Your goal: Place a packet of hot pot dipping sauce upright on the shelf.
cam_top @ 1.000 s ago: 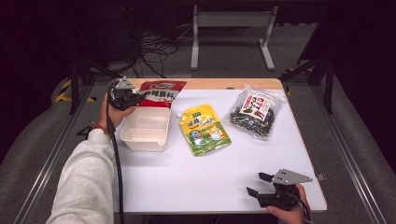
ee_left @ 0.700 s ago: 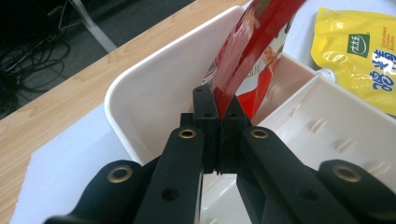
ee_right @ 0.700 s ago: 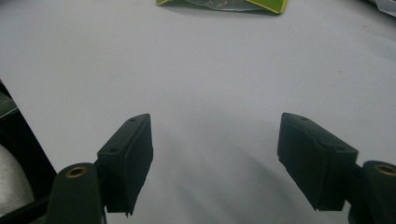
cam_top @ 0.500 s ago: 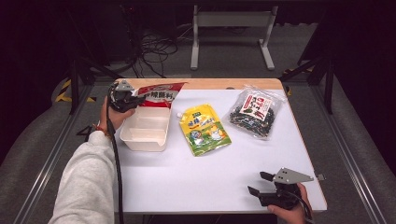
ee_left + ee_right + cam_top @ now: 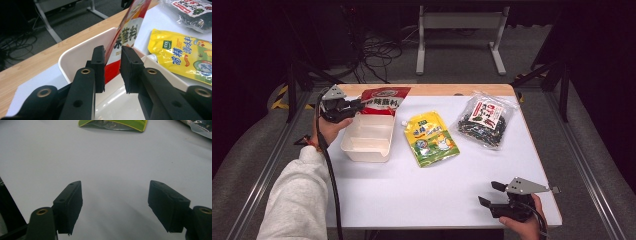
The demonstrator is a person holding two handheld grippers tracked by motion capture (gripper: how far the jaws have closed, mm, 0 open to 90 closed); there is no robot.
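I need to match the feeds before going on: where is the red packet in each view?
High view: the red packet lies at the table's far left, over the white tray's far rim.
Left gripper view: red packet at centre, between the left gripper's parted jaws.
Right gripper view: not in it.
Shared landmark: the yellow pouch.

red sauce packet [image 5: 125,37] standing on edge, leaning over the back rim of the white tub [image 5: 367,142], lower end dipping inside it. tub's at the table's left.
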